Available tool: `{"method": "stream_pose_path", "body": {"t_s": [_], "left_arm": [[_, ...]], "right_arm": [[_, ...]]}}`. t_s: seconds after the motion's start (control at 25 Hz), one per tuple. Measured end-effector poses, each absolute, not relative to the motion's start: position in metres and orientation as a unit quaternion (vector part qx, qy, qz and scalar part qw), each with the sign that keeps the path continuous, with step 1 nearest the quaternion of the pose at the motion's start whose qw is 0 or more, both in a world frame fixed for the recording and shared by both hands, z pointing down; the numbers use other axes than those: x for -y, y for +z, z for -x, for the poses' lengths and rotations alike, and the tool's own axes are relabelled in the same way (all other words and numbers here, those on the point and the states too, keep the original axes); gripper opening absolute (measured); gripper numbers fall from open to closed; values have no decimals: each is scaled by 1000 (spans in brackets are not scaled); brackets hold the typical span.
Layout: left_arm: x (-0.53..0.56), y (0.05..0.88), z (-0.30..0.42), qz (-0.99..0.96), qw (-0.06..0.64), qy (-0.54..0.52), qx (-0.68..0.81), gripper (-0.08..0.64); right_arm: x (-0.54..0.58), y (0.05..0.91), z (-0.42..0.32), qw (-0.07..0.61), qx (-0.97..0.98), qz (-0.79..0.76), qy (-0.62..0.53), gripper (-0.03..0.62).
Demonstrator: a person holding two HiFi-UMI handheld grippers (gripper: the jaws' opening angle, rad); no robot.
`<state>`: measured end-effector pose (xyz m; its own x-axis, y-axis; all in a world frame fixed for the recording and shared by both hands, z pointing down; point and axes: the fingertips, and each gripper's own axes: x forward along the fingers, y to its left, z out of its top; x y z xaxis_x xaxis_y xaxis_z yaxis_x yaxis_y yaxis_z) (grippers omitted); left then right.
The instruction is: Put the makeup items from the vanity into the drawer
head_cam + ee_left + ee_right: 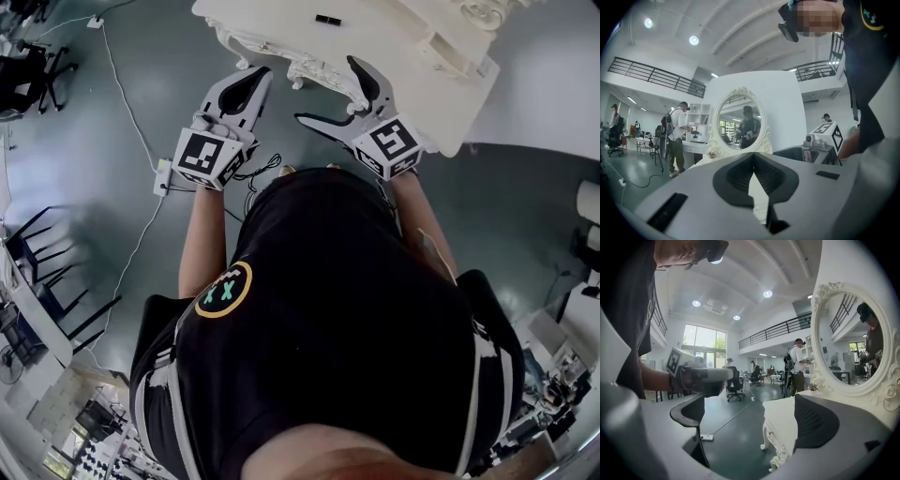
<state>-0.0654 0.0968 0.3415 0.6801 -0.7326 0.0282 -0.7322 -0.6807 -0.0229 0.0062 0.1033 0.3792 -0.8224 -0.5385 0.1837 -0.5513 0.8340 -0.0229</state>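
Observation:
The white vanity (pixel 375 33) stands at the top of the head view, and a small black item (pixel 327 19) lies on its top. My left gripper (pixel 262 73) hangs in front of the vanity's left corner, shut and empty. In the left gripper view its pads (pixel 740 173) meet below the oval mirror (pixel 740 123). My right gripper (pixel 324 88) stands wide open at the vanity's front edge with nothing between its fingers. In the right gripper view its jaws (pixel 754 416) frame the vanity's carved edge (pixel 780 427), with the mirror (pixel 848 343) at the right.
A power strip (pixel 161 176) and cables lie on the grey floor at the left. Black chairs (pixel 37 70) stand at the far left. A person with a backpack (pixel 675 136) stands in the room behind. Office chairs (pixel 735 383) show farther off.

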Motion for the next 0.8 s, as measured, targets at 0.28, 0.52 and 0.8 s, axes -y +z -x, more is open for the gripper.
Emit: {"method": "stream_pose_path", "body": {"t_s": [0.28, 0.52, 0.8], "left_arm": [[-100, 343, 59, 917, 5, -20, -398, 20], [-103, 342, 52, 916, 5, -20, -401, 20], [-104, 343, 36, 914, 8, -27, -406, 20]], "right_arm": [[-105, 382, -14, 84, 952, -291, 39, 598], [-107, 381, -24, 77, 952, -292, 48, 599], [-107, 383, -42, 71, 953, -291, 45, 598]]}}
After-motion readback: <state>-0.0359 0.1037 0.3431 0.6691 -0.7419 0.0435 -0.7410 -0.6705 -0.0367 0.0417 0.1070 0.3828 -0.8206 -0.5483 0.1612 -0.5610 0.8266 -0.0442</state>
